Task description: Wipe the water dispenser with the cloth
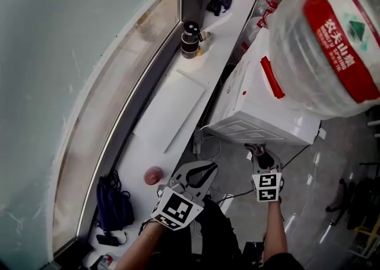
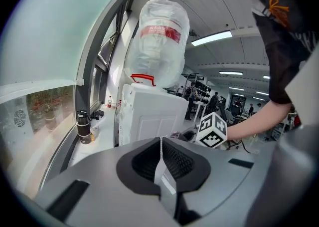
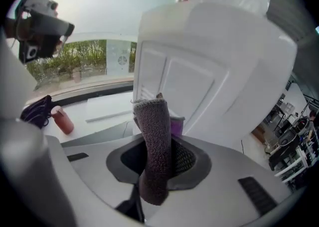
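Observation:
The white water dispenser [image 1: 261, 99] stands beside the windowsill, with a large clear bottle with a red label [image 1: 326, 37] upside down on top. My right gripper [image 1: 256, 149] is shut on a fuzzy grey-purple cloth [image 3: 154, 136], which sticks up between the jaws close to the dispenser's panelled face [image 3: 199, 81]; whether it touches, I cannot tell. My left gripper [image 1: 202, 171] hangs lower left of the dispenser [image 2: 149, 116], jaws pressed together with nothing between them. The left gripper view shows the bottle [image 2: 157, 41] and the right gripper's marker cube [image 2: 213, 130].
A long white windowsill [image 1: 148, 150] runs along the left under the glass. On it are a dark flask [image 1: 190, 40], a flat white board [image 1: 172, 108], a pink bottle [image 1: 154, 174] and a dark bag [image 1: 113, 203]. Cables lie on the grey floor [image 1: 309, 186] to the right.

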The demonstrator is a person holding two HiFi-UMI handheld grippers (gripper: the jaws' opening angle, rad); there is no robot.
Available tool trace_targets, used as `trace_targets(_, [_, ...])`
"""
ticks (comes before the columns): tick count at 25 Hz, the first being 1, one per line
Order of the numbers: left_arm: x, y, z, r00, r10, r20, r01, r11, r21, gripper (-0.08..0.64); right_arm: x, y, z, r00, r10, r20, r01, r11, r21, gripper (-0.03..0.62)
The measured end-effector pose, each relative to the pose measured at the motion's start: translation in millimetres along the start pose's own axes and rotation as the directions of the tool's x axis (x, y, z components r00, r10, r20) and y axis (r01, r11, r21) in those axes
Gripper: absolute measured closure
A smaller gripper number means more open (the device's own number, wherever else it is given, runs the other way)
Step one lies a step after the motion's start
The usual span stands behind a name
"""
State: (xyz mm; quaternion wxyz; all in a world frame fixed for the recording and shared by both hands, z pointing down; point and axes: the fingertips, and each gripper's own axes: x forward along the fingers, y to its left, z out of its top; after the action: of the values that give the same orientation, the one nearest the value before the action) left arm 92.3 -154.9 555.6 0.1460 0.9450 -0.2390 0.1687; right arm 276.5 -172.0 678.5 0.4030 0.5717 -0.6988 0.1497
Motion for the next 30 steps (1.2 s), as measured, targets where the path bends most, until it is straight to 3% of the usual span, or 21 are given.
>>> trace_targets(8, [-5.1, -21.7, 23.4, 0.998, -0.070, -0.008, 0.070, 0.997, 0.037, 0.540, -96.4, -49.6, 86.4, 0.983, -0.052, 0.173, 0.053, 0.999, 0.002, 0.489])
trace_targets(14, [-7.7, -28.5, 26.7, 0.995, -0.097, -0.013, 0.098, 0.995, 0.034, 0.540, -135.1, -87.2, 122.7, 0.964, -0.130, 0.232, 0.144, 0.989, -0.045, 0.489])
trace_targets(20, [-3.4, -29.5, 20.3, 0.993, -0.114, -0.022, 0.114, 0.993, 0.040, 0.540, -127.0, -101.1, 110.4, 0.962, -0.162, 0.221, 0.172, 0.985, -0.029, 0.489])
trace_targets(25, [2.0, -28.4, 7.7, 0.993, -0.114, -0.040, 0.115, 0.993, 0.040, 0.540, -116.5, -98.8, 97.7, 0.940, -0.176, 0.293, 0.156, 0.984, 0.090, 0.489])
trace_targets(30, [9.3, -31.4, -0.5, 0.993, -0.110, -0.047, 0.111, 0.994, 0.022, 0.540, -86.7, -85.2, 66.1, 0.969, -0.147, 0.198, 0.147, 0.989, 0.016, 0.489])
